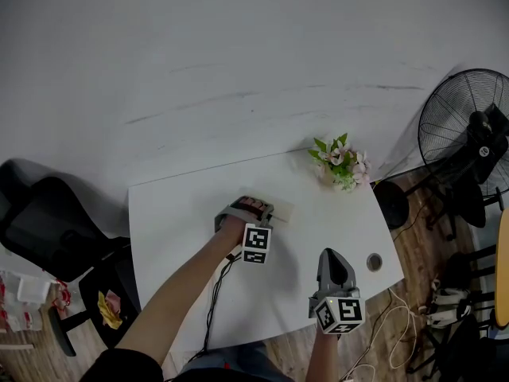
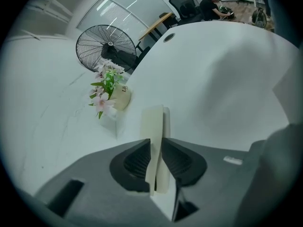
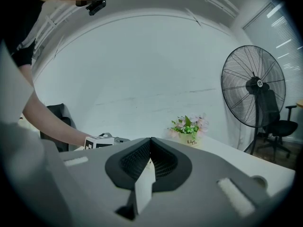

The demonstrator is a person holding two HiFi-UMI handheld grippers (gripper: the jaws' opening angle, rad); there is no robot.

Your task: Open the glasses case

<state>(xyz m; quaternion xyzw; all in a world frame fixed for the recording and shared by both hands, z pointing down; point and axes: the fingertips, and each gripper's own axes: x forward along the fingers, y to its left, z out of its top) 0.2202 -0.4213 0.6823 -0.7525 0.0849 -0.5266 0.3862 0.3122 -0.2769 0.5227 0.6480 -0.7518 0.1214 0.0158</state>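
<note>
A cream glasses case [image 1: 280, 210] lies on the white table [image 1: 179, 237], towards its far side. My left gripper [image 1: 261, 208] points down at the case's near end. In the left gripper view the case [image 2: 154, 122] stands edge-on between the jaws, showing two thin cream layers with a narrow gap. Both pads of the left gripper [image 2: 156, 142] press on its sides. My right gripper [image 1: 331, 255] hovers over the table's front right part, away from the case. Its jaws [image 3: 150, 141] are shut with nothing between them.
A small pot of pink flowers [image 1: 340, 165] stands at the table's far right corner. A round cable hole [image 1: 374, 262] is near the right edge. A black standing fan [image 1: 465, 130] is on the floor to the right, and a black chair [image 1: 40, 221] to the left.
</note>
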